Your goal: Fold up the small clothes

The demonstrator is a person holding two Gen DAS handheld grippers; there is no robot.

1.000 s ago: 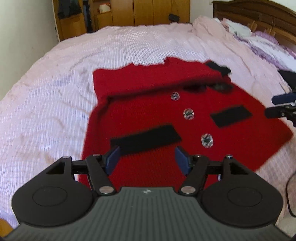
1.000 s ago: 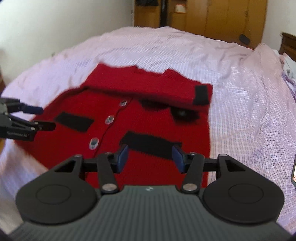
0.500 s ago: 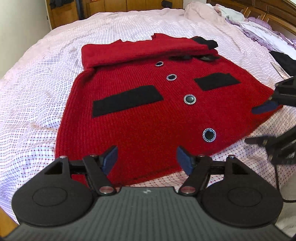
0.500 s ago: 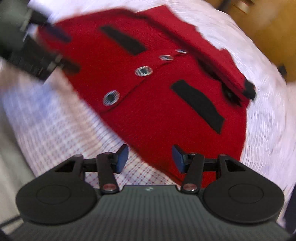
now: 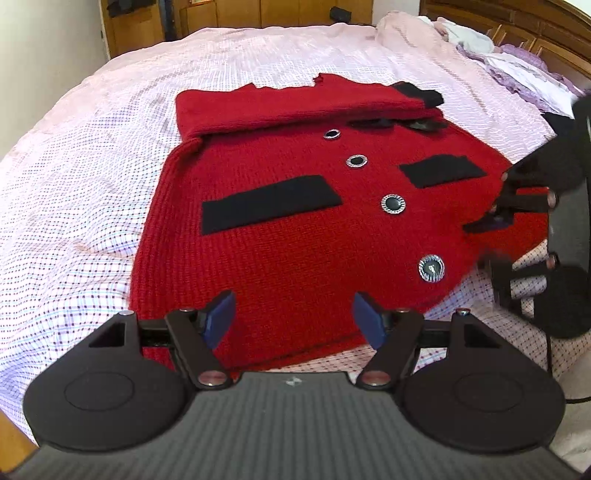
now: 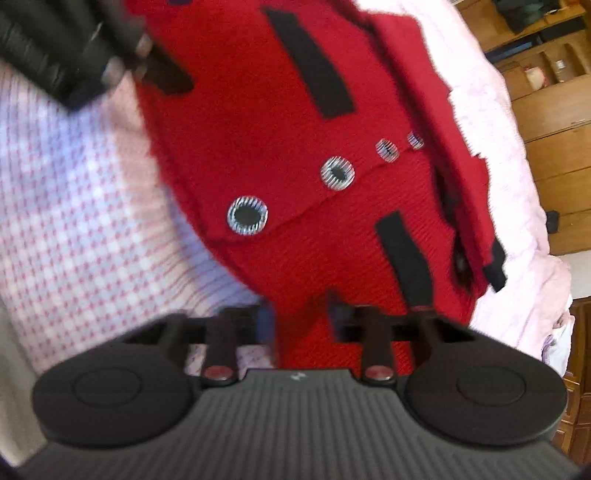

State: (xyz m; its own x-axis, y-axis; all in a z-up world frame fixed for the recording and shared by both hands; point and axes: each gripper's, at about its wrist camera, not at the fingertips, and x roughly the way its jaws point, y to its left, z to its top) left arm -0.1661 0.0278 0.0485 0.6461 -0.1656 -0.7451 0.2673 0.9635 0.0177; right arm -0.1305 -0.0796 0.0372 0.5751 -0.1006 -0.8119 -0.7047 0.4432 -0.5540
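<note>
Showing matte black housings on both units — left gripper (image 5: 293, 317) and right gripper (image 6: 301, 317). Carrying ribbed dark-grey top plates with a small pale logo. Displaying round embossed discs on each side, silver pivot screws on angled black linkages. Wearing blue pads (image 5: 218, 317) on fingertips — blurring in right view.

Checked bedsheet (image 5: 74, 192), wooden cupboards (image 5: 236, 13)

Bed (image 5: 92, 177) w/ pink checked sheet – fills most of room. Wooden cupboards (image 5: 258, 13) behind, dark headboard (image 5: 517, 22) at right; white wall (image 5: 44, 55) left.
</note>
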